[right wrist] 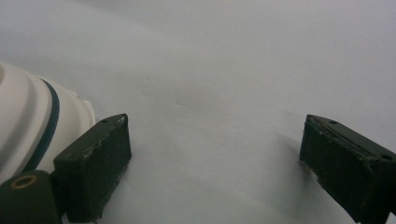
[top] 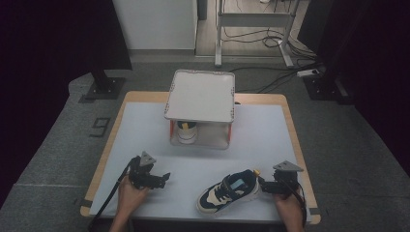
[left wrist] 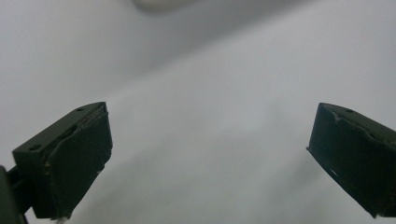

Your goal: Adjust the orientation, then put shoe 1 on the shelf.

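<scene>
Pre-grasp step, likely shelving a sneaker. Sneaker [top: 228,190] lay near-right on the surface [top: 145,130], its mate [top: 185,131] under the small rack [top: 200,94]. Right gripper [top: 263,184] just beside heel, jaws spread, empty. Left gripper [top: 163,179] idle near-left, jaws spread. Next: close on heel.

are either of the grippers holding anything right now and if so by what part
Nothing is held. The left gripper is open over bare table. The right gripper is open too, its jaws empty, with the shoe just beside one jaw, not between them.
</scene>
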`<state>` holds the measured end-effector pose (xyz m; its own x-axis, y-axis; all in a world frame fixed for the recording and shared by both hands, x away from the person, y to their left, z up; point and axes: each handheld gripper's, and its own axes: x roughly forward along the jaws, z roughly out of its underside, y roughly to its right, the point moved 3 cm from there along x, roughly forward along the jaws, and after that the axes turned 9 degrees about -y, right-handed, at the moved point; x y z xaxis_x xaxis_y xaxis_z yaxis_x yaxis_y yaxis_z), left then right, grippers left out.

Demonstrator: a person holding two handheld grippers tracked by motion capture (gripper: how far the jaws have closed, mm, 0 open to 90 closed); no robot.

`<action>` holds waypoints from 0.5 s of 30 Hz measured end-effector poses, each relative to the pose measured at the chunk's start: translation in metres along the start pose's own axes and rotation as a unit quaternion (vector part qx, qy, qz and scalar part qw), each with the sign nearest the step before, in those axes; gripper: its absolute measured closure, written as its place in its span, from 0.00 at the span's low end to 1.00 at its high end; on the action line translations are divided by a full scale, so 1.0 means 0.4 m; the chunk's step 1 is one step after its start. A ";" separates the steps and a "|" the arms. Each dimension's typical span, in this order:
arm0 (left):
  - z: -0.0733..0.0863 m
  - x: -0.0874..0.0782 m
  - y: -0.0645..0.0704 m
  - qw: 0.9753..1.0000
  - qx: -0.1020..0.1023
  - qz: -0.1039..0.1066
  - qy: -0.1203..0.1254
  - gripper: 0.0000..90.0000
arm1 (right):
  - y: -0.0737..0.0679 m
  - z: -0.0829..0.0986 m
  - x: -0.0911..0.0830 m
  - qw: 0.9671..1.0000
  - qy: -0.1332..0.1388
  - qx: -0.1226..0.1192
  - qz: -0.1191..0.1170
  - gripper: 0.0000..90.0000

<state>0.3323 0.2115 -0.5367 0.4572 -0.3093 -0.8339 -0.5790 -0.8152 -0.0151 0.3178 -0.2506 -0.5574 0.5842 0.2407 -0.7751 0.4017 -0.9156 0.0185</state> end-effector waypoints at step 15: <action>0.032 0.026 -0.010 1.000 -0.003 0.008 -0.008 0.00 | 0.004 -0.001 0.002 1.000 -0.005 0.008 -0.008 0.08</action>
<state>0.3307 0.2179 -0.5522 0.4364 -0.3141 -0.8432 -0.5825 -0.8128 0.0013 0.3191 -0.2518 -0.5578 0.5709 0.2515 -0.7815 0.3987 -0.9171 -0.0038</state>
